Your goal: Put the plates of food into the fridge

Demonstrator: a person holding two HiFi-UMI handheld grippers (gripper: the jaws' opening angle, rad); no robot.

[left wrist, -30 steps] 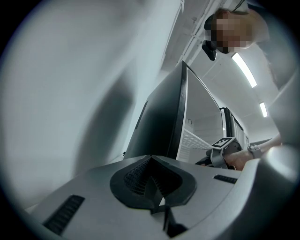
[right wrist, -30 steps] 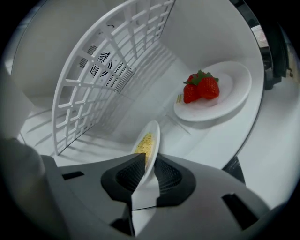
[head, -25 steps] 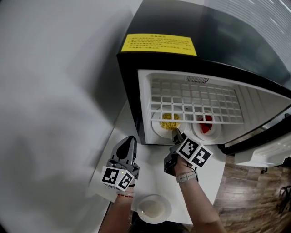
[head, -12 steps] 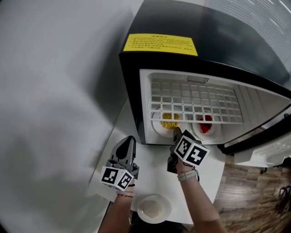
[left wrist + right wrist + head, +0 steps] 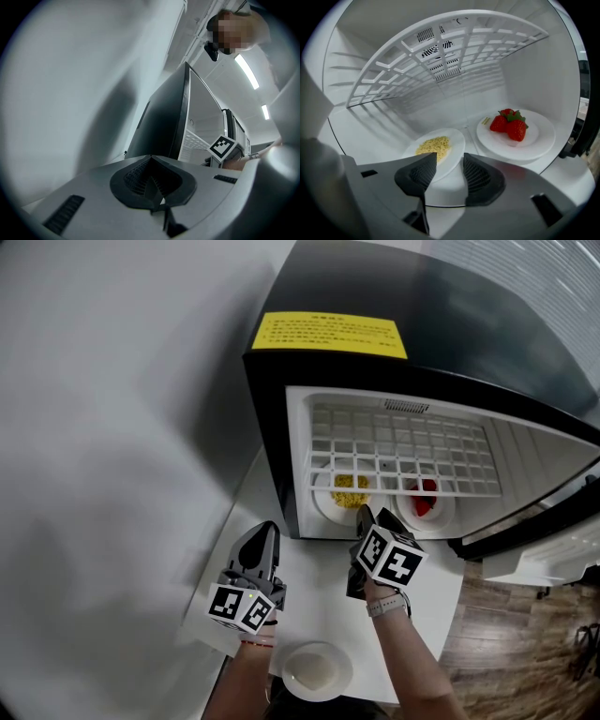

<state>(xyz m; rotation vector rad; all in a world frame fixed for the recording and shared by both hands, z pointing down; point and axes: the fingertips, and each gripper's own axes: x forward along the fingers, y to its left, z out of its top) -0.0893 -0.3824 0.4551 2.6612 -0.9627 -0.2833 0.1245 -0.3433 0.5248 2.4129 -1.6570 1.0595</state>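
Opening just now, loose around the round white plate of yellow crumbs [image 5: 452, 143], the right gripper [image 5: 449, 159] has the remaining white plate of pale food [image 5: 317, 671] behind it, at the white table's [image 5: 319, 615] near edge, seemingly nearer the clenched, empty left gripper [image 5: 264, 531].

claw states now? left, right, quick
left claw: shut, empty.
right claw: open, has just been opening; rim of the yellow-food plate lies between its jaws, not gripped.

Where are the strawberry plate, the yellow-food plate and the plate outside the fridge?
Strawberry plate [image 5: 539, 140]: right gripper view, rim.
Yellow-food plate [image 5: 454, 147]: right gripper view, right edge.
Outside plate [image 5: 345, 673]: head view, rim.
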